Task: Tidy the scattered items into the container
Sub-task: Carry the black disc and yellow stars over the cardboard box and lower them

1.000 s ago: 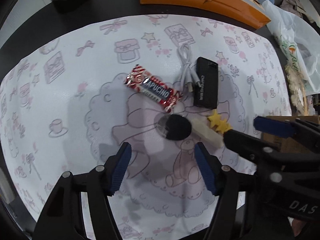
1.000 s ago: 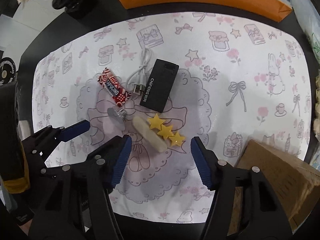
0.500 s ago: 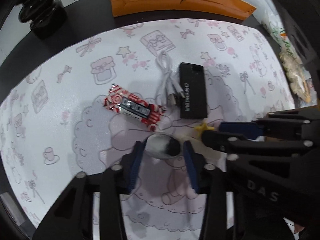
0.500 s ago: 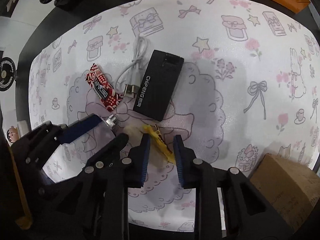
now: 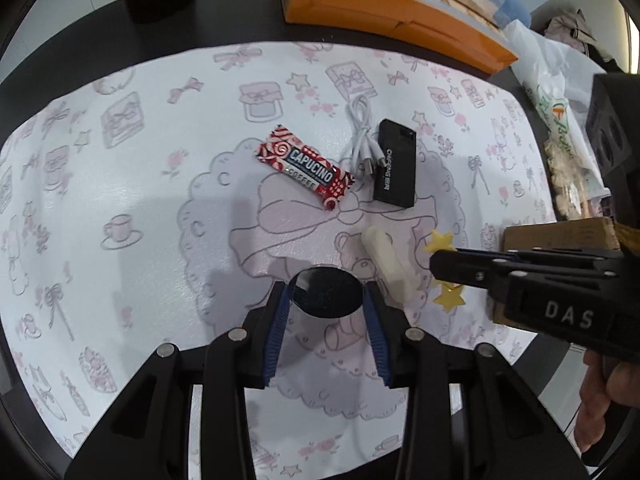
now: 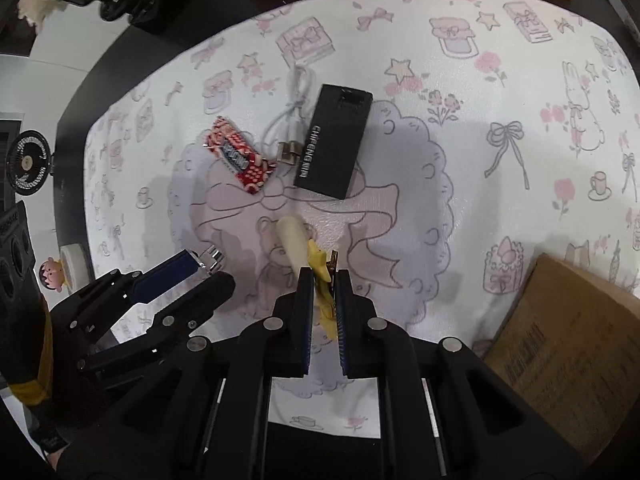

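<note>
The left hand-held gripper [image 5: 325, 300] squeezes a round black disc [image 5: 326, 294]. The right hand-held gripper [image 6: 322, 280] pinches a yellow star hair clip [image 6: 320, 268]. At one o'clock lies a black power bank [image 6: 333, 146].

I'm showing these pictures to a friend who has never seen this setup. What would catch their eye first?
Probably the two grippers, each already clamped on something near the bottom of the pink-patterned mat: the left gripper on a round black disc, the right gripper on a yellow star hair clip. Next, the red coffee sachet lying mid-mat, beside a white cable and a black box.
</note>
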Available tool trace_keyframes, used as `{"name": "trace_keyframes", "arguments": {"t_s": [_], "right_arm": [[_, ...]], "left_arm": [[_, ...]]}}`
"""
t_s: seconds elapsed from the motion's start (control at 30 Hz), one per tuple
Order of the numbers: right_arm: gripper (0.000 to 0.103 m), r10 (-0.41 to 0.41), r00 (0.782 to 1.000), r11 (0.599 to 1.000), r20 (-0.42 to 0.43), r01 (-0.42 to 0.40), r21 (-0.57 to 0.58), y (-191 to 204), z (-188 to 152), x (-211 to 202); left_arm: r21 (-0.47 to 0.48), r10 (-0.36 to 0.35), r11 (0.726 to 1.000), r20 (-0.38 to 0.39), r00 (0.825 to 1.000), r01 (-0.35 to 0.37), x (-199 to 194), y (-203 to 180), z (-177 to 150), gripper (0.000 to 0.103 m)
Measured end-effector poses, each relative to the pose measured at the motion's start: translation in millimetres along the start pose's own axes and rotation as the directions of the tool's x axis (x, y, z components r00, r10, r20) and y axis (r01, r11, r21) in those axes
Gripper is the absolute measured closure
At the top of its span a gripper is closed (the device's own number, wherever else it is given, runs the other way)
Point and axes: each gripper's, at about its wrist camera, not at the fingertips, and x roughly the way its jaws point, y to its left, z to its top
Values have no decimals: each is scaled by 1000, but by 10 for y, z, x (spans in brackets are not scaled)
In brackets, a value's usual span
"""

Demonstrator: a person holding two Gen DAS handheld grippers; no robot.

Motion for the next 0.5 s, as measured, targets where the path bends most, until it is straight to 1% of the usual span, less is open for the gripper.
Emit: {"name": "trace_keyframes", "arguments": {"t_s": [0.13,0.3,0.4,0.5], "right_arm": [[93,18,999,1000,40,-17,-16,76,-98,-220],[93,38,995,998,96,-34,-47,285,-190,-421],[93,52,990,997,128,-45,-57,382,-277,-572],[93,58,986,997,158,-49,-60,446,-364,-705]], "left_arm": [[-8,2,1000,38,999,-2,-226,-42,-17,66],[-10,5,1000,74,997,-4,-495,-124,-60,66],[-11,23,1000,84,996,-22,-615,-217,-84,66],[12,43,999,94,995,-44,-742,-381,-107,66]]}}
